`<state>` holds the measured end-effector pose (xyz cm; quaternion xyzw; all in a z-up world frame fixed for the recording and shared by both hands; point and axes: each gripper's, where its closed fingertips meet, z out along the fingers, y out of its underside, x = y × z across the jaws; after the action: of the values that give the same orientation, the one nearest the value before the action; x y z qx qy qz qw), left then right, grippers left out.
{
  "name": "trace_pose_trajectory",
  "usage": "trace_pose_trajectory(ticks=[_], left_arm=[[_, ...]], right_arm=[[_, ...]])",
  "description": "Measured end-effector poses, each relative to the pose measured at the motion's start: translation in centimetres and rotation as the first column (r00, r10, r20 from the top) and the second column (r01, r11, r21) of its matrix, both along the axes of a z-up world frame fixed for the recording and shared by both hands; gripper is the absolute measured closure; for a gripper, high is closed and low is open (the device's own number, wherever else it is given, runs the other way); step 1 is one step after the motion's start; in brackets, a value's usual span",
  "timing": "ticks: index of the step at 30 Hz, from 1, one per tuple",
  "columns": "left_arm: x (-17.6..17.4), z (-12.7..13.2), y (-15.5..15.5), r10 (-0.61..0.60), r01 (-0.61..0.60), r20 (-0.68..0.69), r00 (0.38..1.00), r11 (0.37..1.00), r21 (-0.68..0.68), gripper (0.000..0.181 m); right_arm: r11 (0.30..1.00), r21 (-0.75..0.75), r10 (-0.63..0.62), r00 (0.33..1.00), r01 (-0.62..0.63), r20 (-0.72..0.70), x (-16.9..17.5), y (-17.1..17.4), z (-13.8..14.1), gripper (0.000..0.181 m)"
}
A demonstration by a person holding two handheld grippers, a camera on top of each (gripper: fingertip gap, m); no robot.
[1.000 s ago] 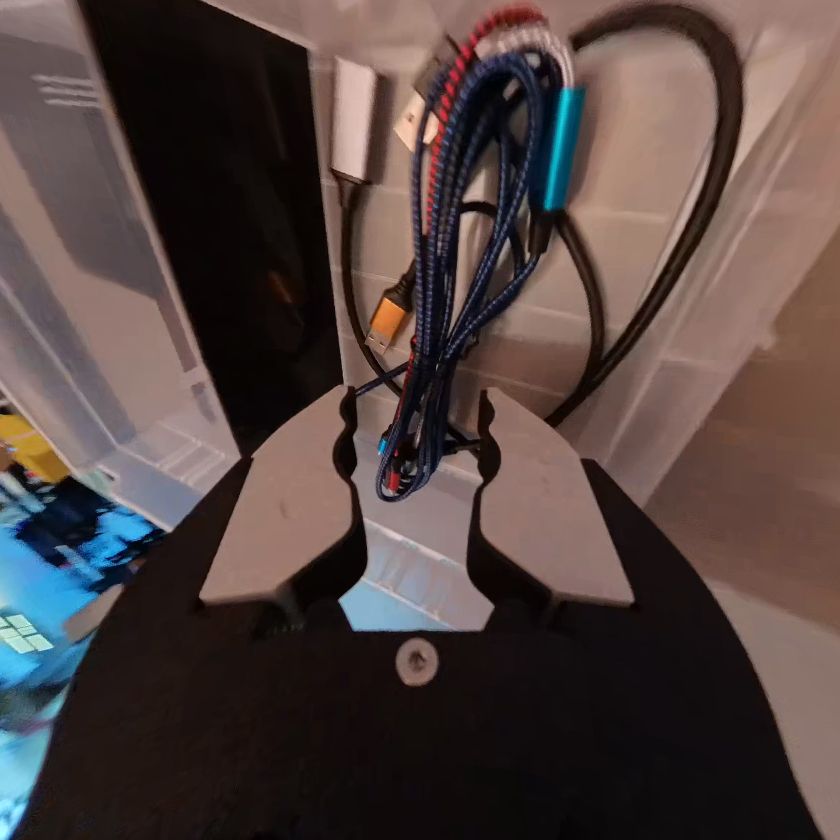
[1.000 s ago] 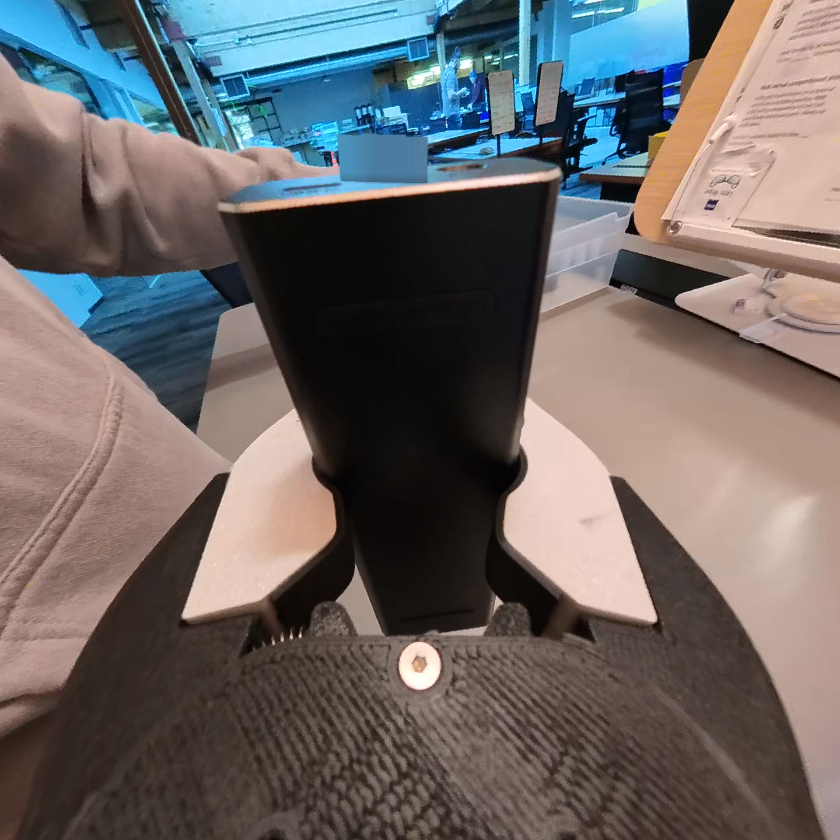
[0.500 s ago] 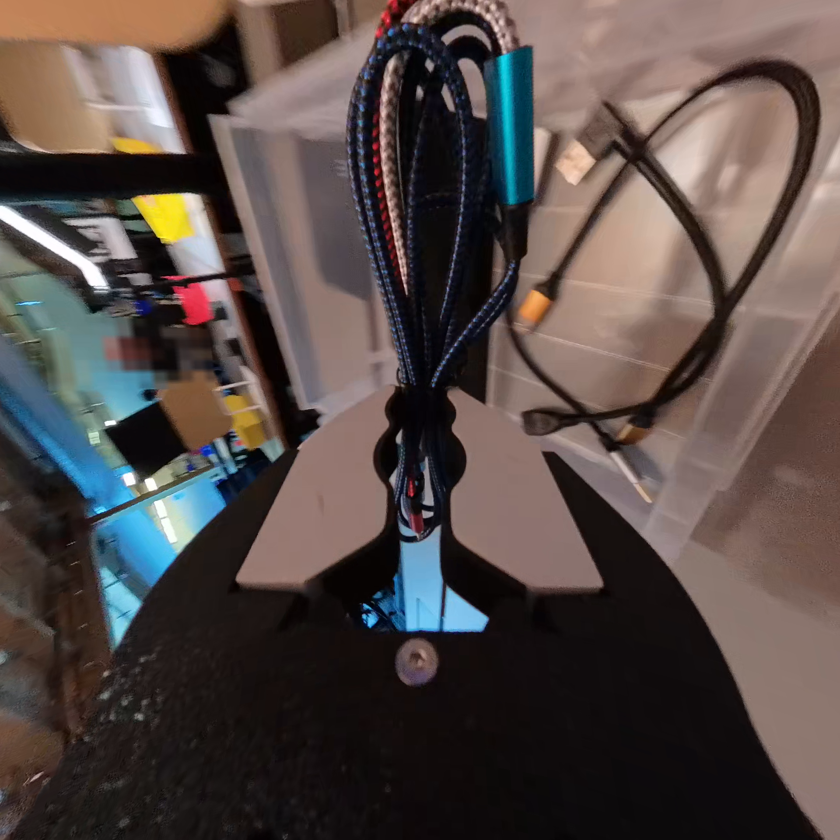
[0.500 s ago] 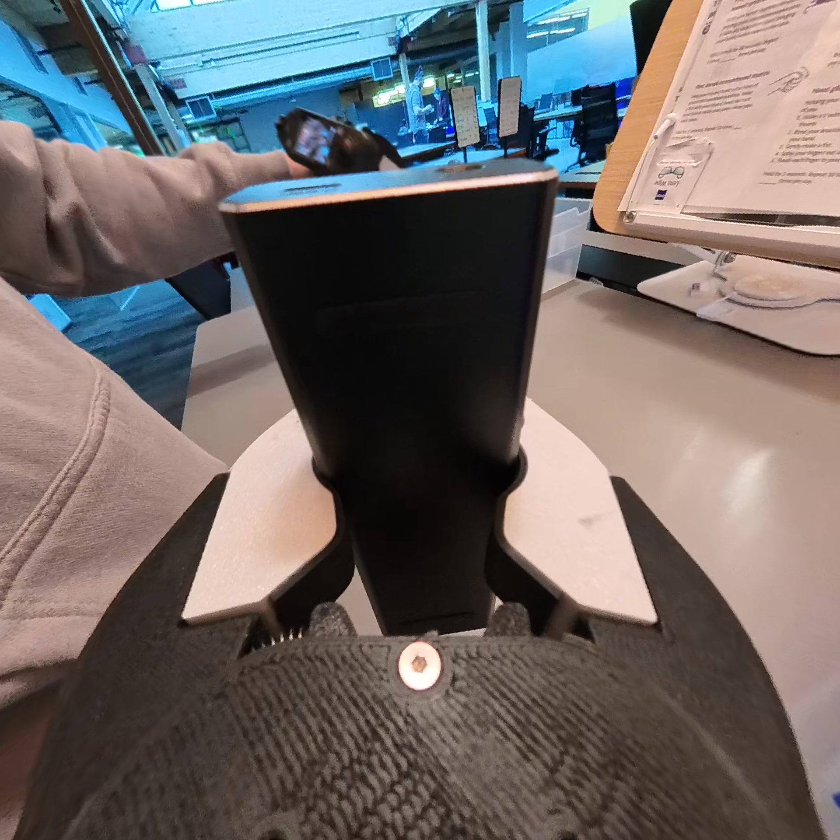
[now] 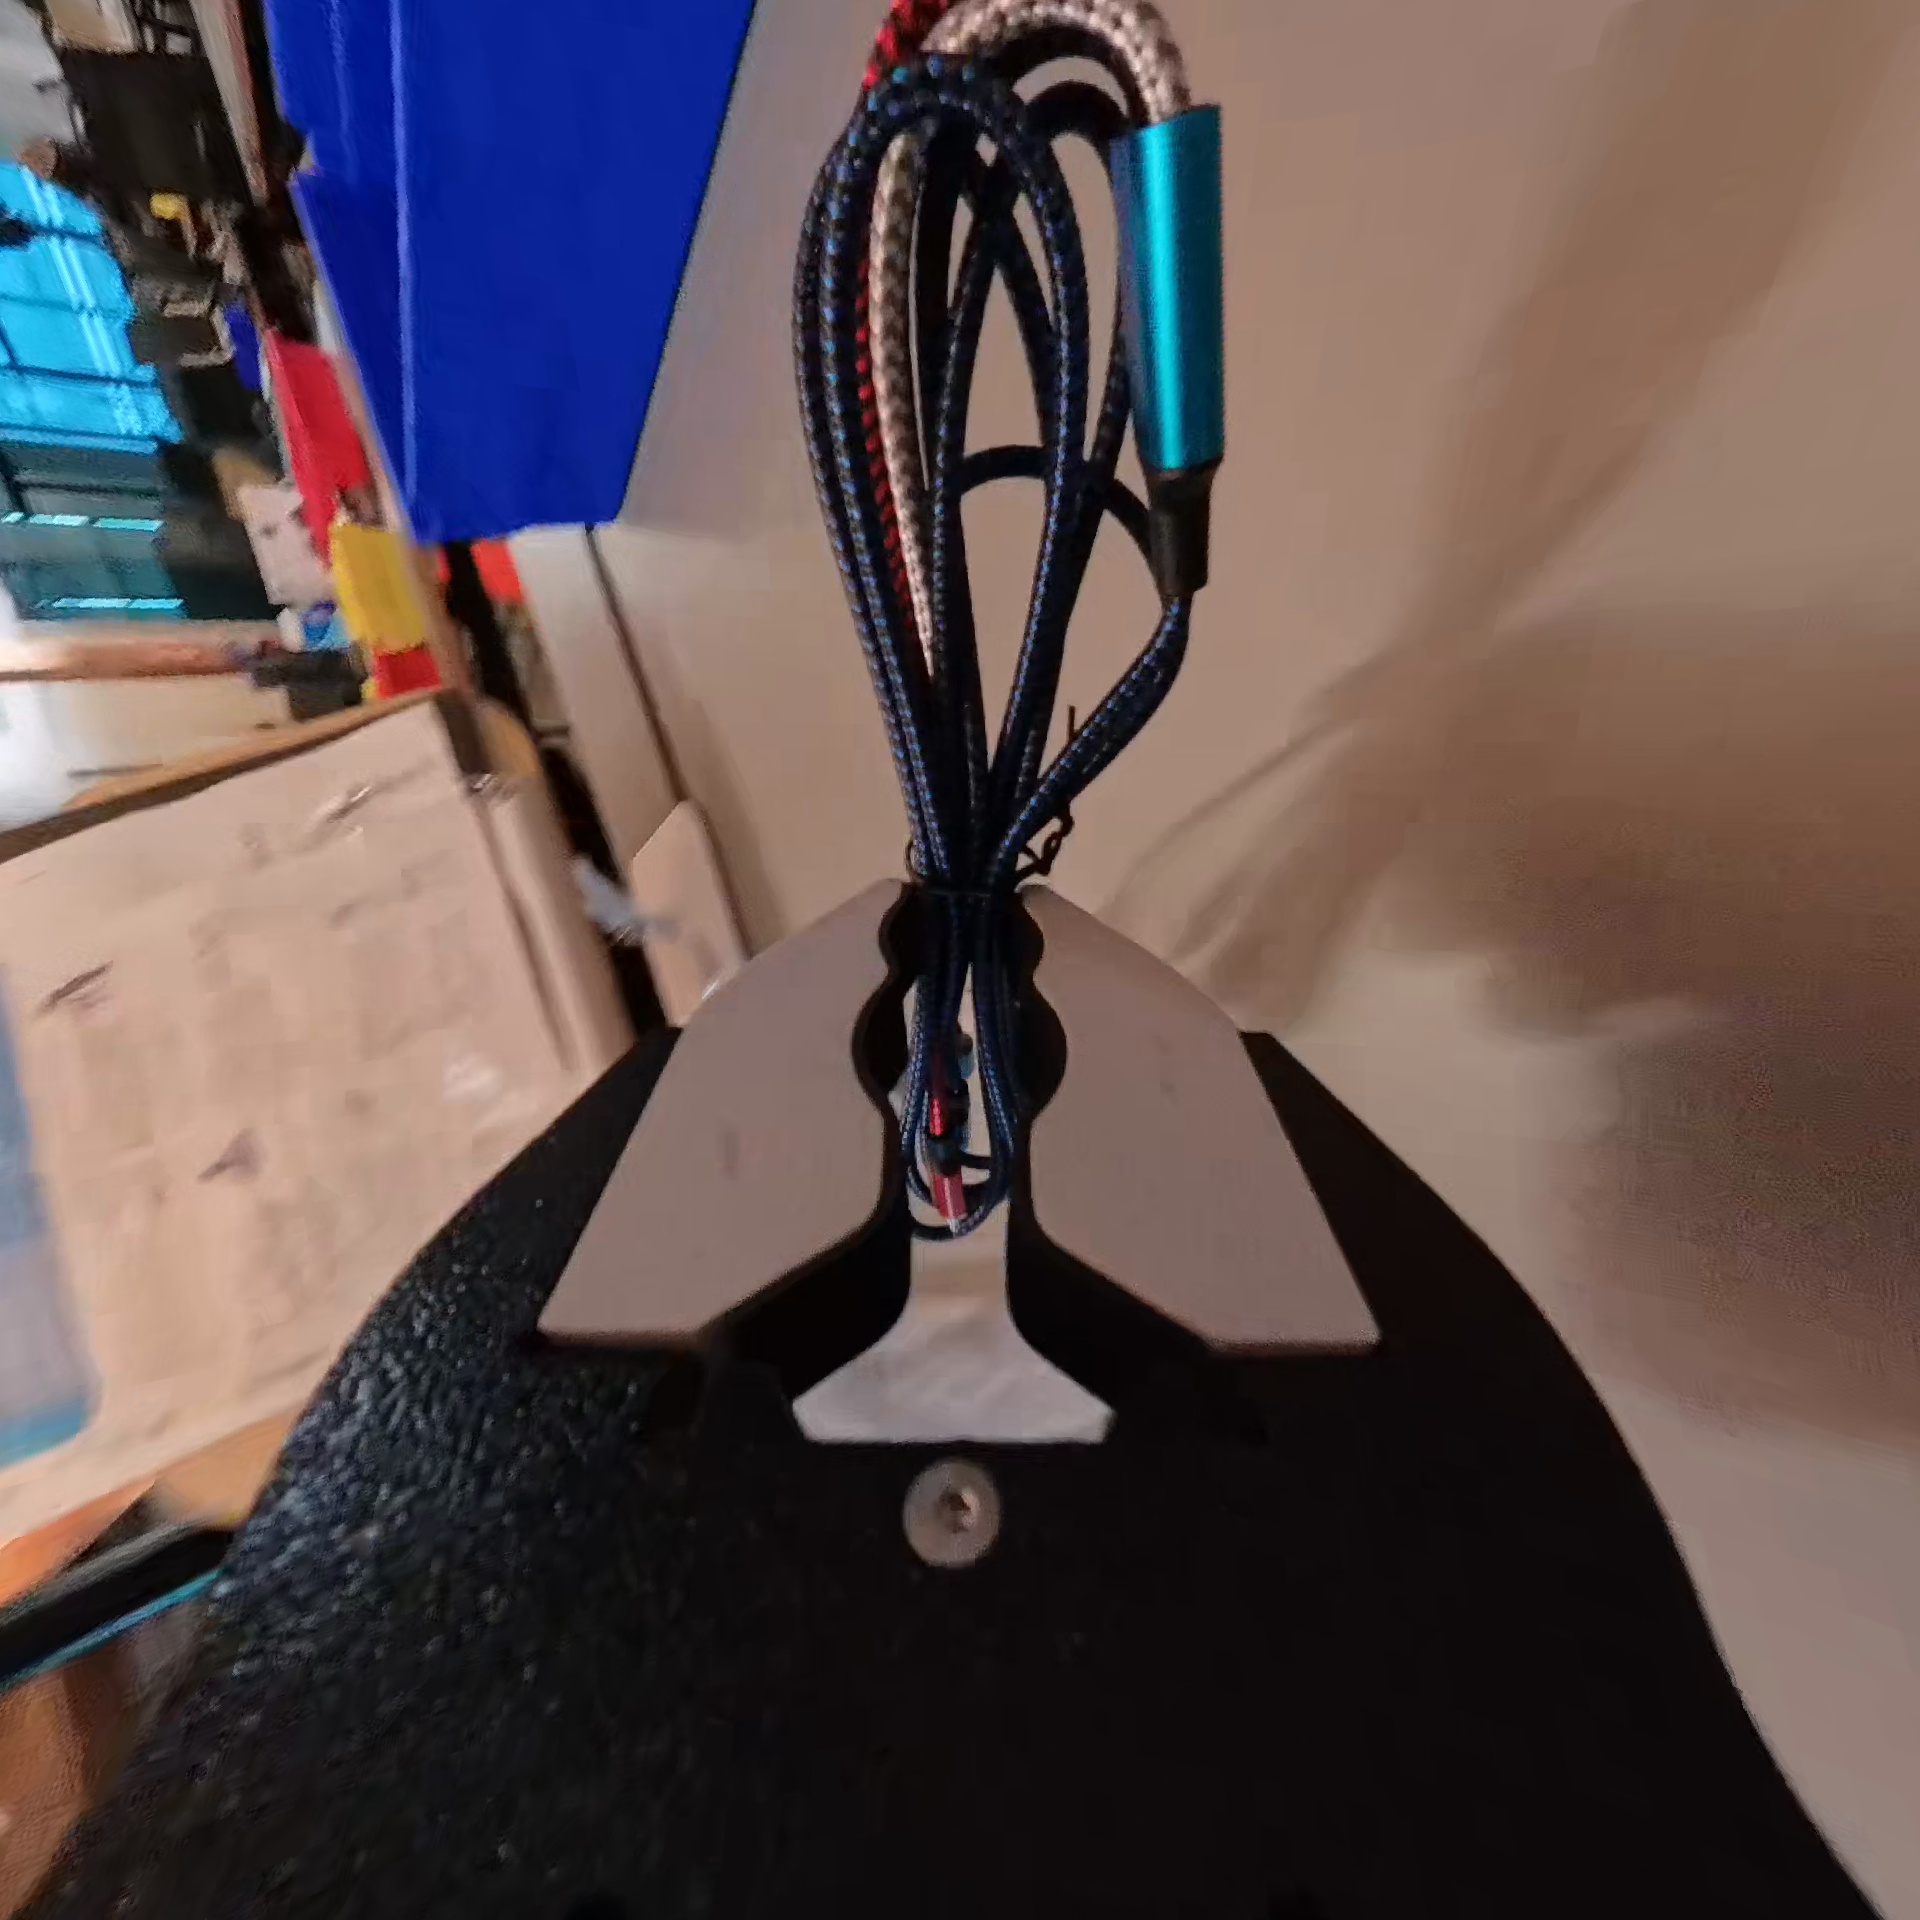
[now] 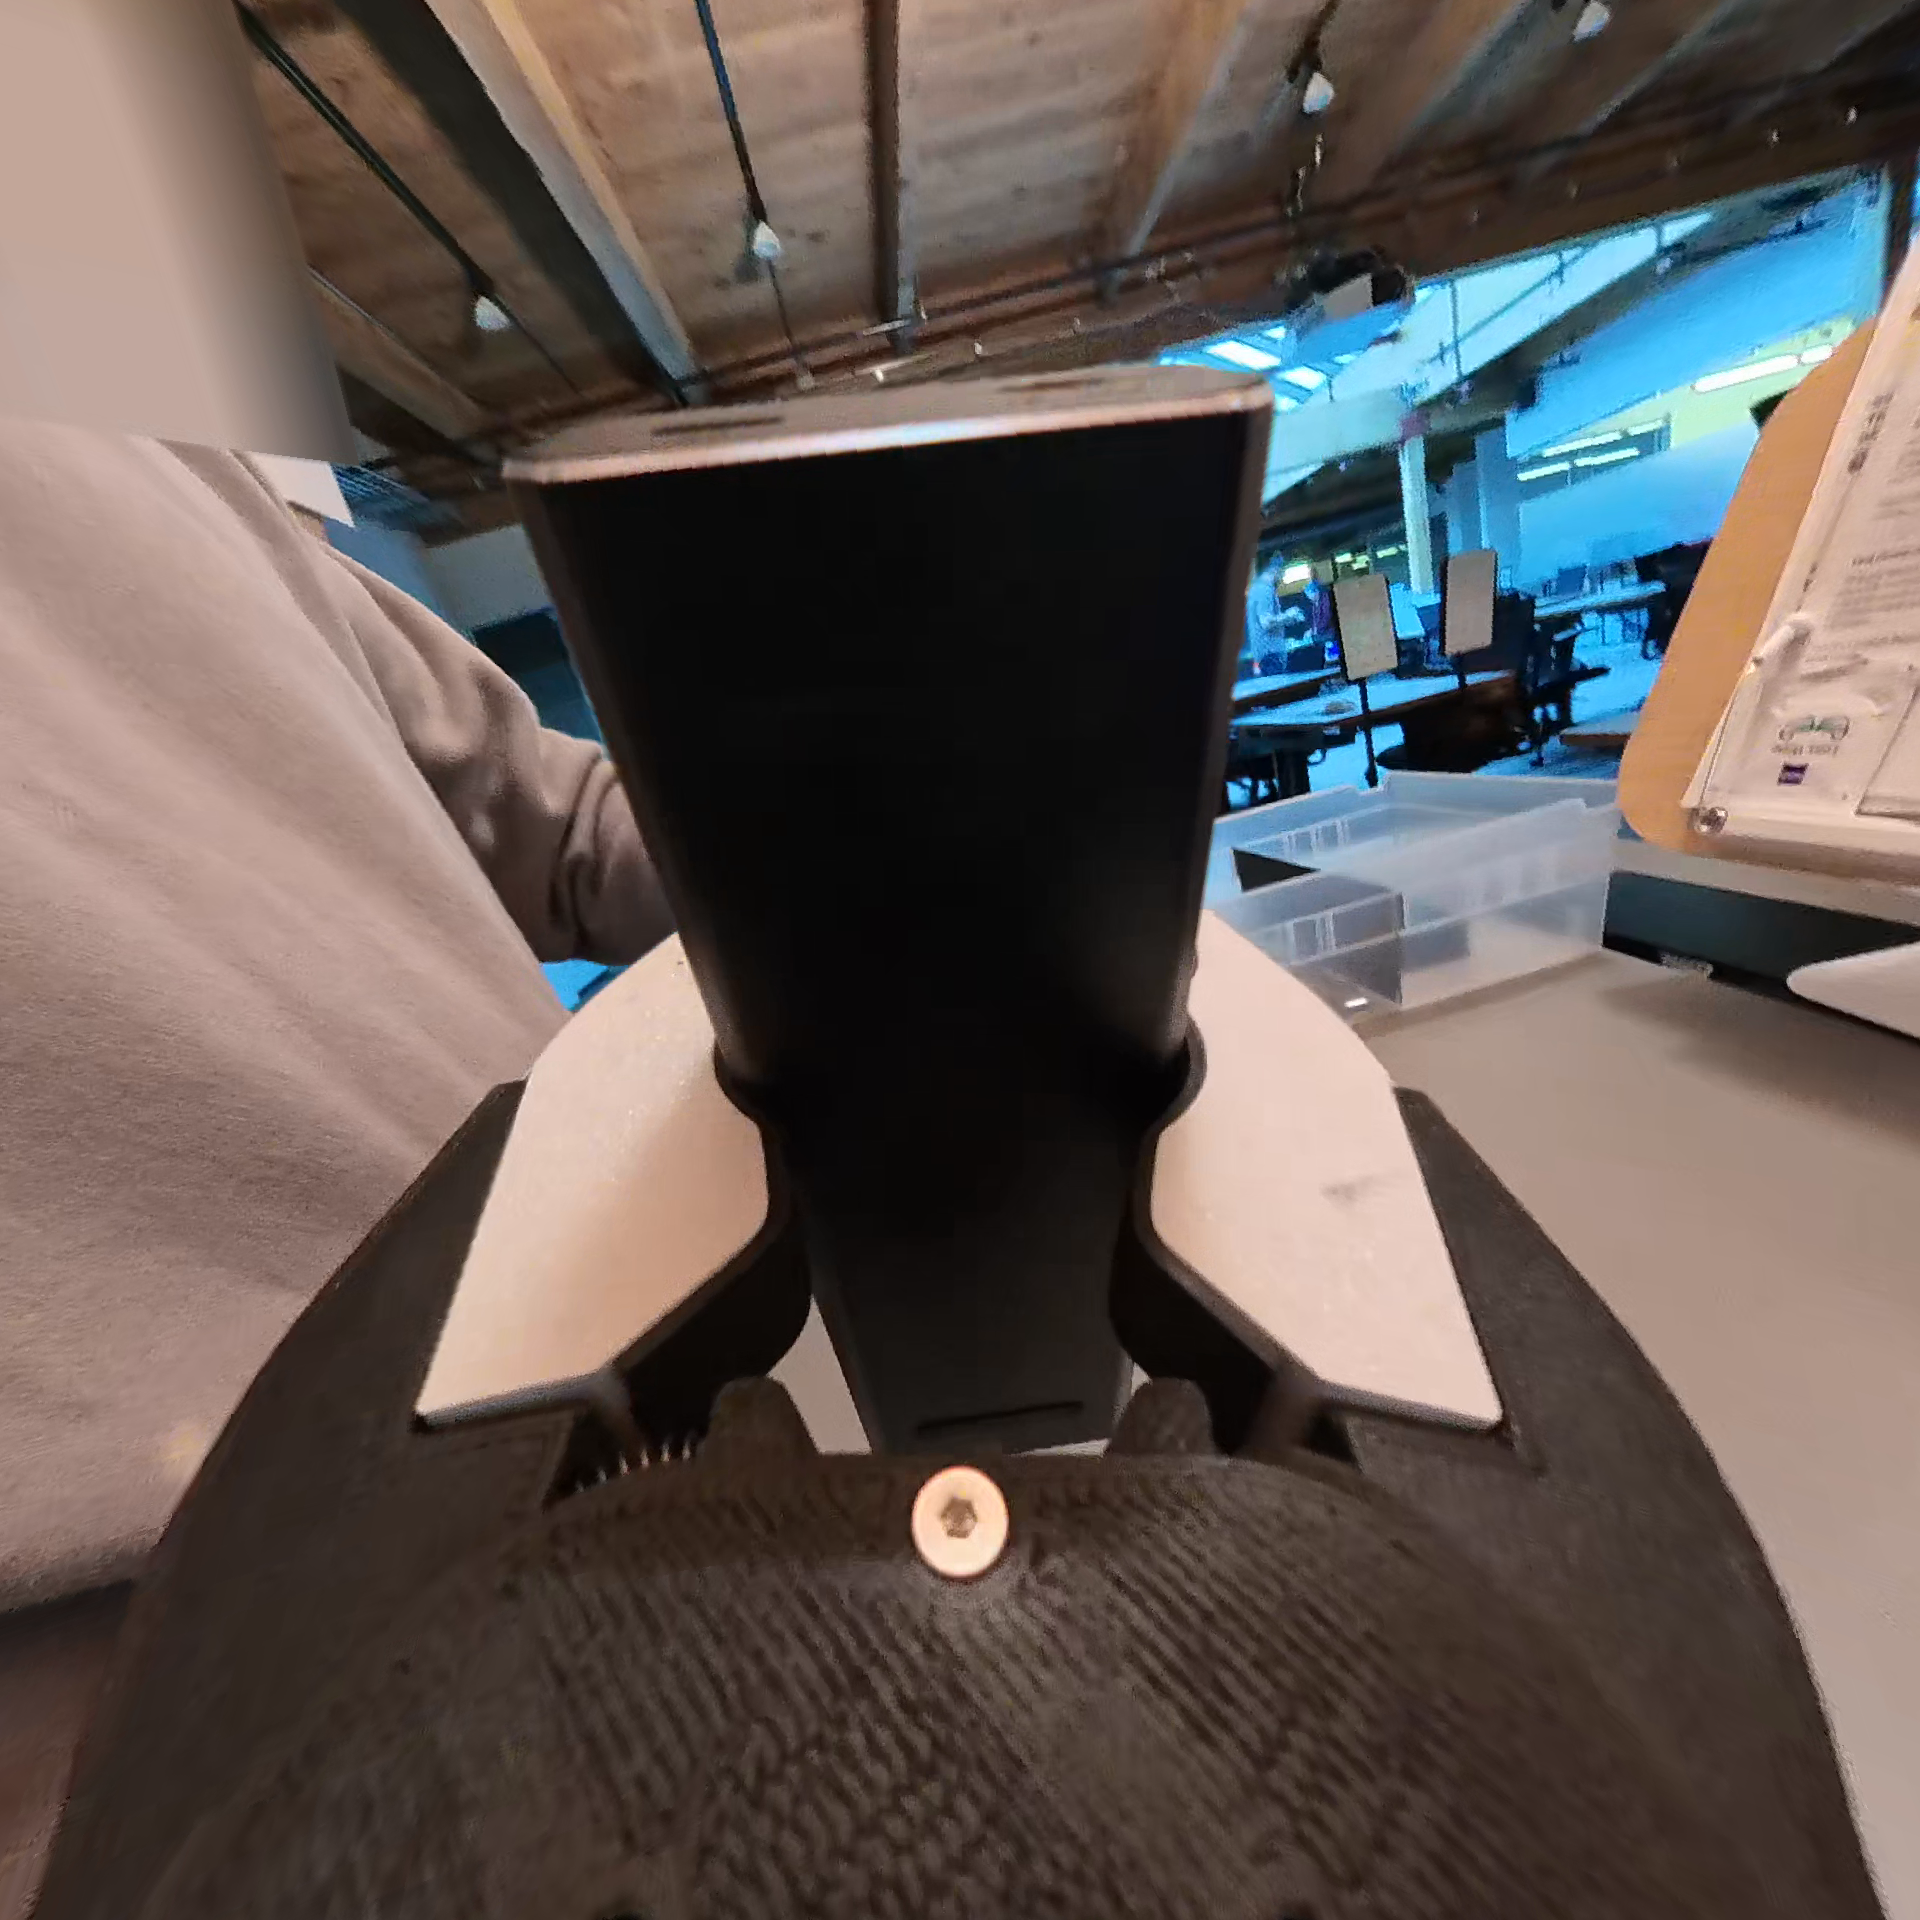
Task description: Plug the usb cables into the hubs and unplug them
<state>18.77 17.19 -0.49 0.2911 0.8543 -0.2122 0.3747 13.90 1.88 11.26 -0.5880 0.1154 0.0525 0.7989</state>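
My left gripper (image 5: 961, 914) is shut on a tied bundle of braided USB cables (image 5: 935, 520), dark blue, red and grey strands, held upright in the air. A teal metal connector shell (image 5: 1169, 291) hangs at the bundle's upper right. My right gripper (image 6: 961, 1049) is shut on a black slab-shaped USB hub (image 6: 894, 748), held upright with its silver-edged port face (image 6: 894, 421) pointing away from me. Slots show on that face. The two grippers do not show in each other's views.
A grey table top (image 6: 1662, 1195) lies to the right, with a clear plastic bin (image 6: 1423, 894) and a wooden clipboard stand (image 6: 1766, 582) at its back. A person's grey sleeve (image 6: 208, 831) fills the left. Cardboard boxes (image 5: 260, 987) and a blue panel (image 5: 499, 260) sit left of the cables.
My left gripper closed on the cable bundle and lifted it out of the clear bin, swinging away so the bin is out of view. My right gripper tilted the hub upward toward the ceiling.
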Motion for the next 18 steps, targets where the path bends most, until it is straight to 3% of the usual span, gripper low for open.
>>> trace_pose_trajectory(ticks=[2,5,9,12,15,16,18], left_arm=[[-1.5,-1.9,-1.6,-0.02,0.01,-0.14,0.99,0.998,-0.07,0.166],[-3.3,-2.7,-3.5,-0.06,0.006,-0.28,0.958,0.982,-0.19,0.165],[-3.8,-5.3,-2.6,-0.035,-0.022,-0.341,0.939,0.987,-0.16,0.161],[-4.4,-5.8,-1.8,0.019,-0.126,-0.482,0.876,0.974,-0.191,0.147],[-4.0,-3.8,-1.5,0.075,-0.343,-0.665,0.743,0.896,-0.283,0.144],[-3.2,-2.9,-1.4,0.116,-0.469,-0.732,0.671,0.831,-0.298,0.144],[-1.5,-0.8,-1.6,0.143,-0.709,-0.866,0.48,0.644,-0.287,0.14]], right_arm=[[0.999,0.026,0.019,1.0,-0.019,0.017,-0.3,-0.2,0.3,0.107],[0.999,0.032,0.029,0.999,-0.03,0.022,-0.6,-0.3,0.3,0.107],[1.0,0.0,0.031,0.999,-0.031,0.016,-0.8,-0.1,-0.3,0.107],[0.998,-0.065,0.011,1.0,-0.009,0.026,-0.7,0.3,-1.0,0.107],[0.994,-0.106,-0.004,0.999,0.008,0.041,-0.9,0.8,-1.3,0.107],[0.994,-0.113,-0.011,0.999,0.016,0.046,-0.9,1.0,-1.3,0.107],[0.992,-0.122,-0.029,0.998,0.035,0.055,-0.8,1.3,-1.4,0.107]])
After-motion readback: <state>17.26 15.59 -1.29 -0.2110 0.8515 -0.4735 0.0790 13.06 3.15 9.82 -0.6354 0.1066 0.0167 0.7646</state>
